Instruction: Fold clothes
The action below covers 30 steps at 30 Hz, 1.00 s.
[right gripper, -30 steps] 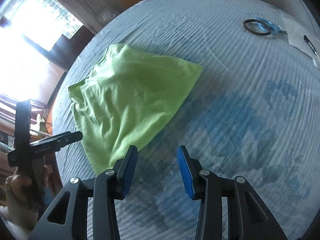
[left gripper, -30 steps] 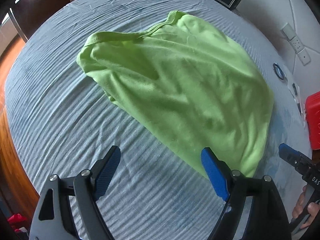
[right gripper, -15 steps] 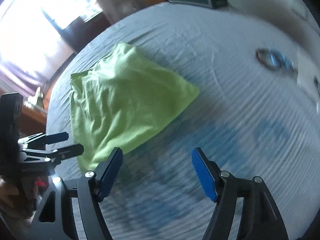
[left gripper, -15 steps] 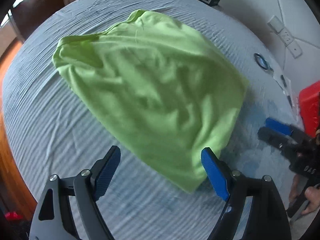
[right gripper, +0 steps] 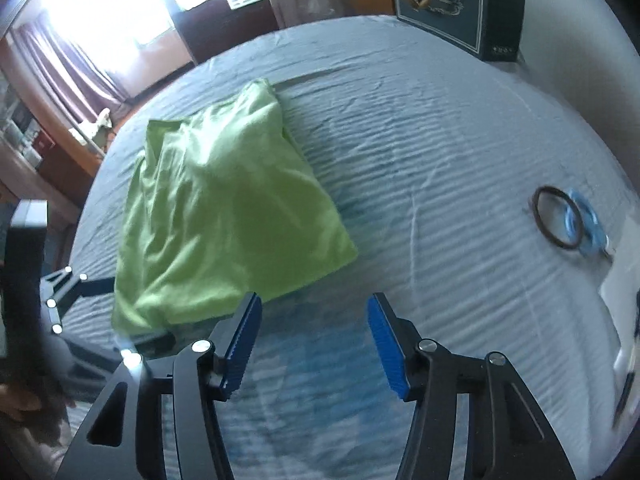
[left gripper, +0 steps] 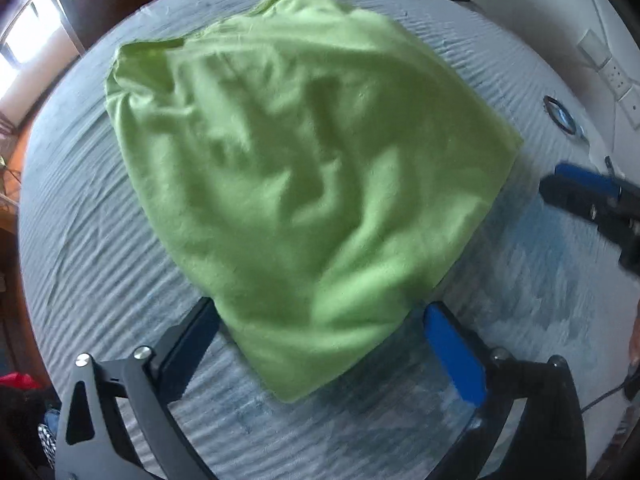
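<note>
the green shirt lies bunched mid-bed, its near corner between the gaping left gripper, the right gripper wide apart beside it; closing now risks pinching sheet too.

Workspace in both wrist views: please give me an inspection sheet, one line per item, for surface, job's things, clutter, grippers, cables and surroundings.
Surface: bed sheet, grey-blue, striped, wrinkled, with darker blue patches near the grippers.
Job's things: green garment, one piece, rumpled, lying on the sheet, its near corner between the left fingers.
Clutter: dark ring and blue ring lying together on the sheet; white paper beside them.
Grippers: left gripper open, straddling the garment's corner; right gripper open, over bare sheet beside the garment.
Cables: thin dark cable at the left view's right edge.
Surroundings: dark gift bag at the far edge; bright window with curtains.
</note>
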### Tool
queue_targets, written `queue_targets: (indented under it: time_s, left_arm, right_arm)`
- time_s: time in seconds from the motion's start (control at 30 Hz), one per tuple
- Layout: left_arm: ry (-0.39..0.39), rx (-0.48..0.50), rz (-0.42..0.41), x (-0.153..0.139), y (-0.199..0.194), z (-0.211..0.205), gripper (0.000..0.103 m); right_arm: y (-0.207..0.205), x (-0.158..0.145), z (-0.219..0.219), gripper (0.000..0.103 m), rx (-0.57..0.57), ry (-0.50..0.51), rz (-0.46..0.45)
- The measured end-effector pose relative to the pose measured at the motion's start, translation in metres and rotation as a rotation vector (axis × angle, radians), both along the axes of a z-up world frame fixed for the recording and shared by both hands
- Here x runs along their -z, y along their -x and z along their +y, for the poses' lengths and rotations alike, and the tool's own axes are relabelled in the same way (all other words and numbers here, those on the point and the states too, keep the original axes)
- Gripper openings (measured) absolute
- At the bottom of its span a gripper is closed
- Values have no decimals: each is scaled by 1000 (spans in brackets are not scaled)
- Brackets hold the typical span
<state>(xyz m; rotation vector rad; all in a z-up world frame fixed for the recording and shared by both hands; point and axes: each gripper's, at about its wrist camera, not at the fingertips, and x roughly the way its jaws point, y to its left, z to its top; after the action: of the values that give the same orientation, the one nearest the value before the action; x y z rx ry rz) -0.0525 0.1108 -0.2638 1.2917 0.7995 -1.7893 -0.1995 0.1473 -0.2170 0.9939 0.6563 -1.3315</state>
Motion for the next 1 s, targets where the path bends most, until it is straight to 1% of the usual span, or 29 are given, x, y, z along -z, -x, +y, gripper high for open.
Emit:
queue_targets:
  time_s: [0.1,0.17,0.27,0.37,0.4,0.43,0.47,0.5,0.53,0.63,0.67,0.7,0.73,0.77,0.8,0.83,0.93,1.0]
  left_arm:
    - [8,-28,-19,-1,-3,0,103]
    - [12,-52,-38,-1,-5,0,103]
    - [12,-67,-34,-1,-5,2,103]
    - [-5,-57,-40,-1,-3,0,103]
    - [-22,-44,-48,-1,-2,-2,103]
    - [-20,-28,-48,-3,-1,-2,101]
    - [-17,-12,-47,-4,-1,-2,91]
    - [-7,5,-40,-8,0,-1,83]
    - [3,23,-31,-12,0,-1,67]
    - [6,54,-23,-16,2,-2,57]
    - [7,62,-20,-17,2,-3,48]
    - [0,77,-3,-23,-1,-4,41]
    - [-8,91,16,-28,-4,-5,32]
    - [-6,102,36,-37,-8,-7,28]
    - [-2,112,57,-47,-13,-10,27]
    - [2,123,77,-56,-17,-12,25]
    - [31,132,137,-84,-24,-26,23]
    - [54,120,173,-102,-28,-50,23]
  right_arm:
    - [7,2,-1,55,-7,17,-18]
    - [8,5,-4,55,-18,12,-3]
    - [8,12,-7,55,-34,5,13]
    - [10,11,-10,55,-49,22,20]
    - [11,11,-11,55,-56,26,20]
    - [11,11,-13,55,-65,30,24]
    - [10,11,-16,55,-76,31,28]
    - [8,12,-19,57,-94,31,32]
    - [6,13,-22,62,-111,31,36]
    - [-4,19,-31,68,-145,40,75]
    - [-7,23,-35,68,-149,31,82]
    - [-9,26,-38,66,-150,16,85]
    - [-13,26,-39,43,-152,7,99]
    - [-18,25,-39,19,-175,1,75]
    - [-23,20,-39,7,-183,-2,65]
    - [-29,13,-39,7,-188,4,74]
    - [-40,-18,-45,7,-193,67,22]
    - [-43,-39,-57,7,-180,116,-2]
